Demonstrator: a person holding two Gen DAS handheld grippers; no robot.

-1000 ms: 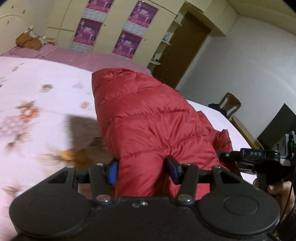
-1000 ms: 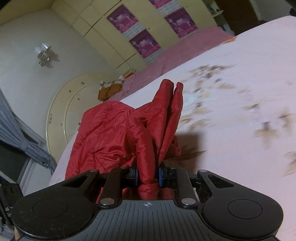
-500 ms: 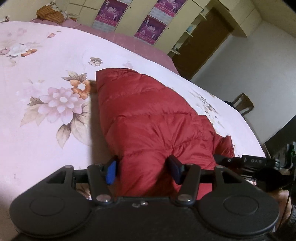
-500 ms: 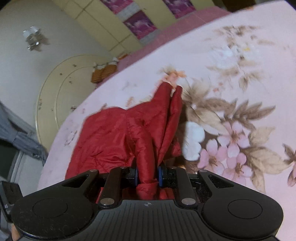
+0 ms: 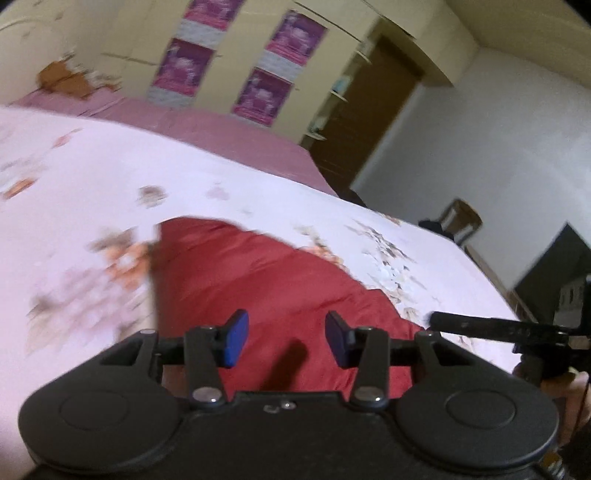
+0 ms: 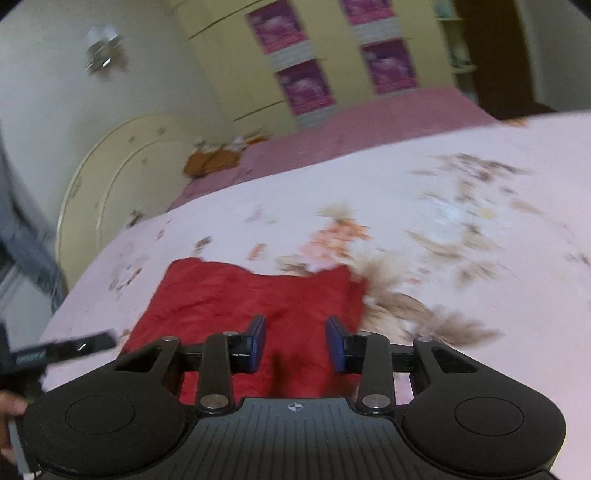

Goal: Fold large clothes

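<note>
A red puffer jacket [image 5: 258, 273] lies folded flat on the flowered pink bedsheet [image 5: 92, 177]. My left gripper [image 5: 286, 339] hovers over the jacket's near edge. Its jaws are closing, with nothing pinched between the blue pads [image 5: 234, 338]. In the right wrist view the same jacket [image 6: 258, 295] lies ahead of my right gripper [image 6: 295, 343]. Those jaws are opening and the cloth has dropped free of them. Each view catches the other gripper at its edge: the right one [image 5: 498, 328] and the left one [image 6: 62, 349]. Both views are blurred by motion.
The bed spreads wide around the jacket, with a darker pink cover [image 5: 221, 129] at the far side. A cream wardrobe with purple posters [image 5: 280, 33], a brown door [image 5: 373, 110], a chair [image 5: 461, 218] and a rounded headboard [image 6: 122, 177] stand around it.
The right gripper has let go of the upright red fold, and the jacket now lies flat. The left jaws have narrowed with no cloth bulging between them. Both grippers drew back.
</note>
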